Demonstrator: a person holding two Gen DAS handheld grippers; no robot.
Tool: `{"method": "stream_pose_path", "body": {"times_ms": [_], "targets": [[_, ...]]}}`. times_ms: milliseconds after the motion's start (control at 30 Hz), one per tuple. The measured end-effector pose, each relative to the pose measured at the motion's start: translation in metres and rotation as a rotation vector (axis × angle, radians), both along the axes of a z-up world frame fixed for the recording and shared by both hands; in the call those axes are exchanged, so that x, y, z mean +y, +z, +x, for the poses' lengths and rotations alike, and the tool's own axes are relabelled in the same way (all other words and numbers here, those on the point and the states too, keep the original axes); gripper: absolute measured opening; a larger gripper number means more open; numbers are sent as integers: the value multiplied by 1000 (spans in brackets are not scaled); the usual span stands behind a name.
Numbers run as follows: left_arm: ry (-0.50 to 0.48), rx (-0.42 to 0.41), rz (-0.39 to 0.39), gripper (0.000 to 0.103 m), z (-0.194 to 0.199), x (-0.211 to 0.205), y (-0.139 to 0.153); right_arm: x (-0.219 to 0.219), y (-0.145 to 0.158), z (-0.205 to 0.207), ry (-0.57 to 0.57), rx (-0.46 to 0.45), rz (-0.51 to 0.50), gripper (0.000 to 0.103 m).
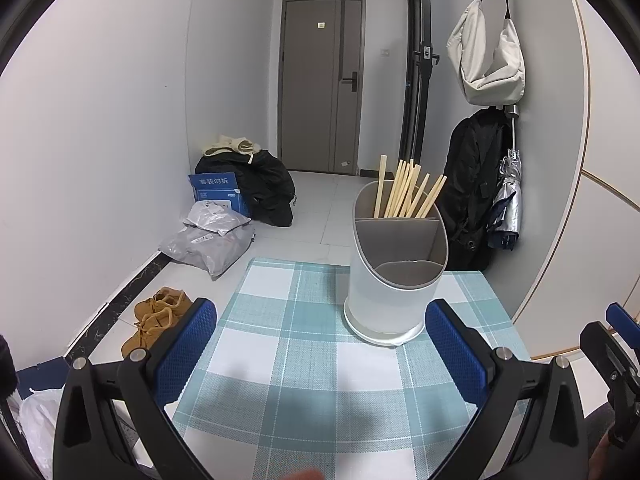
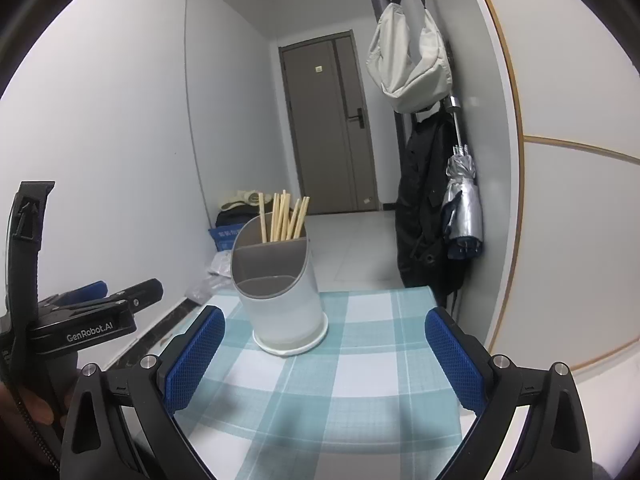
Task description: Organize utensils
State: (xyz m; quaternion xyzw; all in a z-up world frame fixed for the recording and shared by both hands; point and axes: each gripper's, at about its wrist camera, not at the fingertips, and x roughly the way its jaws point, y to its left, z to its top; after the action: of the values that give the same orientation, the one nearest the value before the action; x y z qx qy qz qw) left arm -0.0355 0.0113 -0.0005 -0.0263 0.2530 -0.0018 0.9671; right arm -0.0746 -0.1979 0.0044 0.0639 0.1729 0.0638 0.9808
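A white utensil holder (image 1: 390,296) with grey dividers stands on the blue-checked tablecloth (image 1: 304,364). Several wooden chopsticks (image 1: 404,192) stick up from its far compartment; the near compartments look empty. My left gripper (image 1: 320,352) is open, low over the cloth, with the holder just ahead and to the right of centre. In the right wrist view the same holder (image 2: 280,300) and chopsticks (image 2: 284,216) sit ahead and left of centre, and my right gripper (image 2: 324,356) is open with nothing between its fingers. The left gripper's body (image 2: 84,320) shows at the left edge.
The table's far edge (image 1: 296,262) drops to a tiled floor with brown shoes (image 1: 156,320), grey parcels (image 1: 212,240), a blue box and dark bags. A cream bag (image 1: 488,56), black coat (image 1: 472,196) and folded umbrella (image 1: 508,200) hang on the right wall. A door stands at the back.
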Motion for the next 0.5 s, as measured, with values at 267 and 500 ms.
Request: {"method": "stream_pose_path", "body": {"times_ms": [267,500], "targets": [[2,-2,1,102,0,0,-1,0,0,0,0,1,-5,101],[6,-20,-15,102,-4,1,1,1,0,1,0,7,-9,101]]}}
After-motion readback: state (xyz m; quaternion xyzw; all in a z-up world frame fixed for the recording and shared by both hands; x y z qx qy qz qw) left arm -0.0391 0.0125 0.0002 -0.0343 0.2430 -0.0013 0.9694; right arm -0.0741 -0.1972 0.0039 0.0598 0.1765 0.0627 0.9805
